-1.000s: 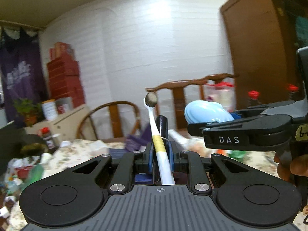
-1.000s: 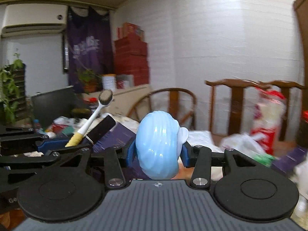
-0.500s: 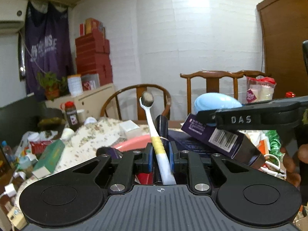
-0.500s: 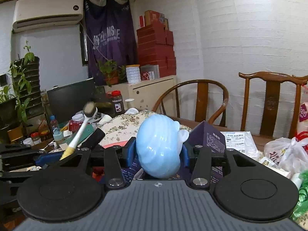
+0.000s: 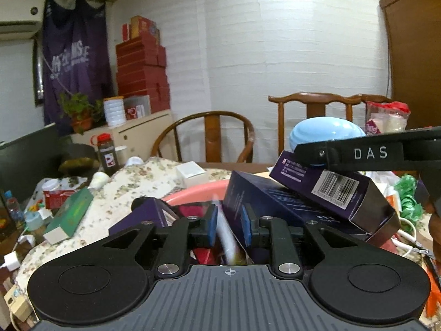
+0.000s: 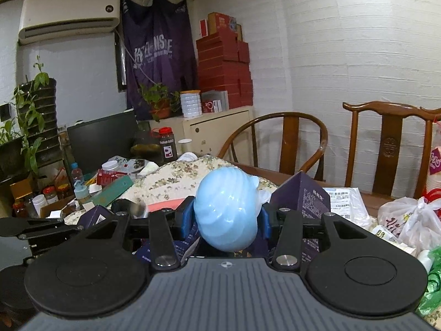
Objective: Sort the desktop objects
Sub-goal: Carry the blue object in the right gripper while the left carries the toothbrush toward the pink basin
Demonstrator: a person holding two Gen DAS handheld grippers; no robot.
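Note:
My left gripper (image 5: pixel 228 216) hangs over a pink basin (image 5: pixel 195 190) and its jaws are opening. A white toothbrush (image 5: pixel 227 238) shows as a blur between the blue pads and slips down towards the basin, free of both. Its brush head (image 6: pixel 137 209) appears blurred in the right wrist view. My right gripper (image 6: pixel 224 219) is shut on a light blue ribbed shell-shaped object (image 6: pixel 226 207). That object (image 5: pixel 325 135) and the right gripper's finger (image 5: pixel 372 153) sit at the right of the left wrist view, above the basin's far side.
Dark purple boxes (image 5: pixel 325 187) lie stacked in the basin. A green box (image 5: pixel 69 212), a small white box (image 5: pixel 191 175) and a red-capped jar (image 5: pixel 106 153) rest on the flowered cloth. Wooden chairs (image 5: pixel 220 138) stand behind the table, and plastic bags (image 6: pixel 408 220) are on the right.
The left jaws have parted, and the toothbrush that stood upright in them has dropped out of their grip. Both grippers swung to face over the basin. The right grip is unchanged.

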